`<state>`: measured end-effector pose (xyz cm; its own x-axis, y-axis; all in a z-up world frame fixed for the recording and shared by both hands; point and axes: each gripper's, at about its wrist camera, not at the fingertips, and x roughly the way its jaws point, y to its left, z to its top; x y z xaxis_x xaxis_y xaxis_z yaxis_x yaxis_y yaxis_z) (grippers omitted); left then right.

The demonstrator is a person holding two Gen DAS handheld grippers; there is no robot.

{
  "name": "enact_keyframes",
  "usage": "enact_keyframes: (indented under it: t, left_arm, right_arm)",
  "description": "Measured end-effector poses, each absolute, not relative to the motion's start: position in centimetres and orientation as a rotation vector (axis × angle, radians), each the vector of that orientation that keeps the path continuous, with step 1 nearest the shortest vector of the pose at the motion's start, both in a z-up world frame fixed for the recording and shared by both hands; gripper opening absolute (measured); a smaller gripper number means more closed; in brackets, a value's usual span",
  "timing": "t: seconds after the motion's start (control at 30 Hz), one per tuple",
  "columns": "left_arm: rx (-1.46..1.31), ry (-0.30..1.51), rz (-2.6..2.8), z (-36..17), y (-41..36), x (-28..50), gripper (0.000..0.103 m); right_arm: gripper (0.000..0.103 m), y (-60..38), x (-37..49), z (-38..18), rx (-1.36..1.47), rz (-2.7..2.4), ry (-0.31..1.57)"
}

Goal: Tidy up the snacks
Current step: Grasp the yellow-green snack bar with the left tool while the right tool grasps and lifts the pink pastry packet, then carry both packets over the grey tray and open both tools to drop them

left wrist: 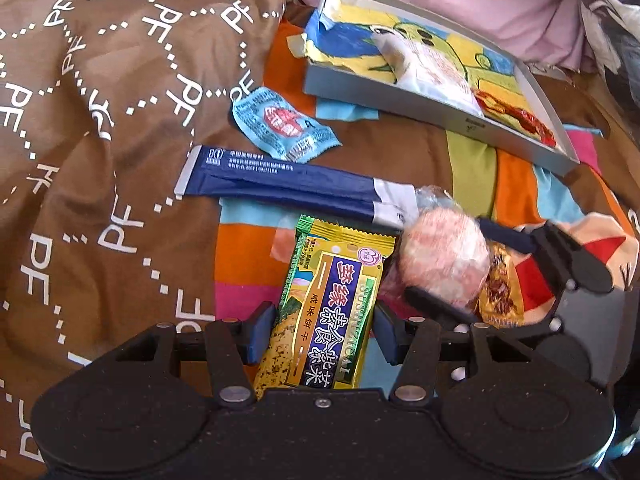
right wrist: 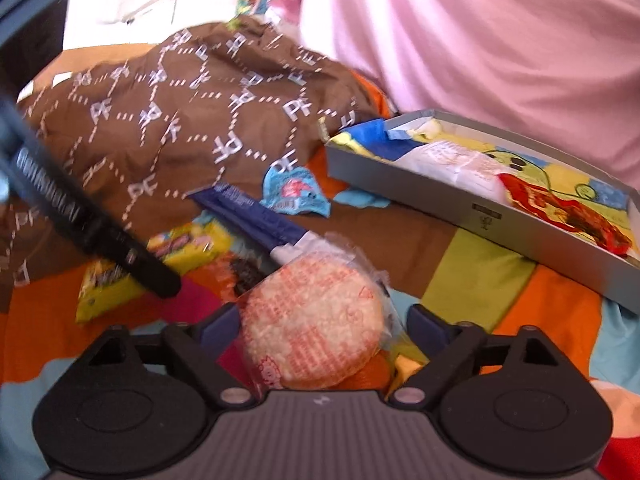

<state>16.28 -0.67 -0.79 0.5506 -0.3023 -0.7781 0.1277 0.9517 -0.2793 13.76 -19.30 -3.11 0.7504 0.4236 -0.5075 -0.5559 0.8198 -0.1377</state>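
- Yellow-green biscuit packet (left wrist: 320, 312) lies on the striped bedspread (left wrist: 472, 168) between the left tongs (left wrist: 324, 336), spread wide, not touching.
- Right tongs (right wrist: 320, 328) straddle the wrapped round rice cracker (right wrist: 316, 320), grip unclear.
- Grey box (left wrist: 400, 96) beyond holds two snacks.

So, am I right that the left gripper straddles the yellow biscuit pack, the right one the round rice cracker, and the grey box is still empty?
Not quite: the grey box already holds a white packet and a red one, as the right wrist view shows. The rest is right.
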Motion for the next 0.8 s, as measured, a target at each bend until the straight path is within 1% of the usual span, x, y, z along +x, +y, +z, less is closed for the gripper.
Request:
enact_keyframes:
  t: [0.03, 0.07, 0.27, 0.4, 0.43, 0.47, 0.5, 0.53, 0.57, 0.8]
  left_arm:
    - [-0.202, 0.952, -0.256, -0.7, -0.7, 16.3, 0.054]
    - [-0.206, 0.948, -0.256, -0.6, -0.8, 16.4, 0.054]
    - [-0.217, 0.932, -0.262, -0.2, -1.2, 16.6, 0.054]
    - [-0.223, 0.923, -0.261, 0.0, -1.1, 16.6, 0.054]
    - [-0.224, 0.921, -0.261, 0.0, -1.1, 16.6, 0.054]
    - [-0.226, 0.919, -0.259, 0.1, -1.1, 16.7, 0.054]
    - [-0.229, 0.915, -0.257, 0.2, -1.1, 16.7, 0.054]
    - [-0.232, 0.912, -0.255, 0.3, -1.0, 16.7, 0.054]
    - [-0.235, 0.908, -0.254, 0.4, -1.0, 16.8, 0.054]
    - [-0.25, 0.871, -0.247, 1.4, -1.3, 17.5, 0.054]
  right_arm:
    - [0.078, -19.0, 13.6, -3.3, -0.307, 0.551, 0.483]
    - [0.075, -18.7, 13.5, -3.5, -0.328, 0.553, 0.486]
    - [0.063, -18.1, 12.3, -3.5, -0.38, 0.554, 0.45]
    - [0.058, -18.1, 11.9, -3.3, -0.376, 0.563, 0.437]
    - [0.056, -18.1, 11.8, -3.2, -0.374, 0.565, 0.434]
    - [0.05, -18.1, 11.7, -3.1, -0.375, 0.565, 0.428]
    - [0.049, -18.1, 11.5, -3.0, -0.377, 0.567, 0.422]
    - [0.036, -18.1, 11.4, -3.0, -0.379, 0.57, 0.416]
    - [0.022, -18.0, 11.2, -2.9, -0.388, 0.565, 0.411]
    - [0.022, -18.3, 11.0, -2.3, -0.373, 0.557, 0.386]
